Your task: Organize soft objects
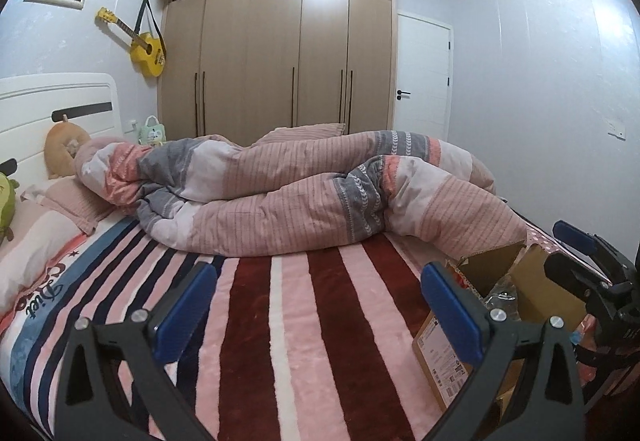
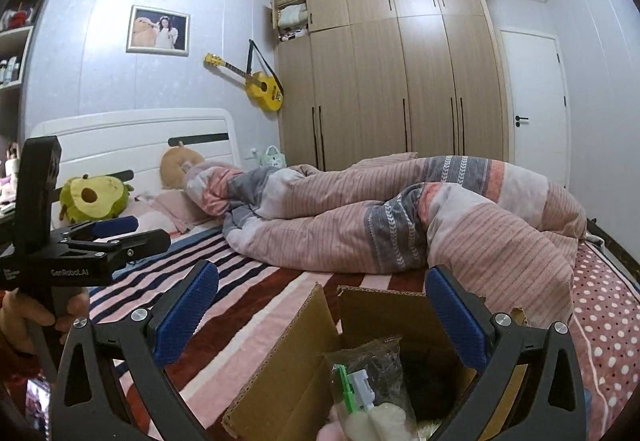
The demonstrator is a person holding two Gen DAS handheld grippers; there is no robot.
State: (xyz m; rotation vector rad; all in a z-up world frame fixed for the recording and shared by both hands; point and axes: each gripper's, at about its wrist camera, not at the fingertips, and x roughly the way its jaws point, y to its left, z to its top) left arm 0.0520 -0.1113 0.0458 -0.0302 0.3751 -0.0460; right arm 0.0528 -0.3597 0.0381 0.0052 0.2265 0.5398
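Note:
A rumpled pink, grey and white quilt [image 1: 304,185] lies across the far half of the bed; it also shows in the right wrist view [image 2: 400,217]. My left gripper [image 1: 316,305] is open and empty over the striped blanket [image 1: 288,321]. My right gripper [image 2: 320,317] is open and empty above an open cardboard box [image 2: 288,373] holding a clear bag [image 2: 372,373] and soft items. An avocado plush [image 2: 94,199] and a tan plush [image 2: 176,167] sit by the headboard. The box also shows in the left wrist view [image 1: 532,289].
A pink pillow [image 1: 76,201] lies at the head end. A wardrobe [image 1: 280,53] stands behind the bed with one top compartment open. A yellow guitar [image 1: 146,49] hangs on the wall. A white door [image 1: 424,77] is at the right. Shelves [image 2: 16,53] stand at the far left.

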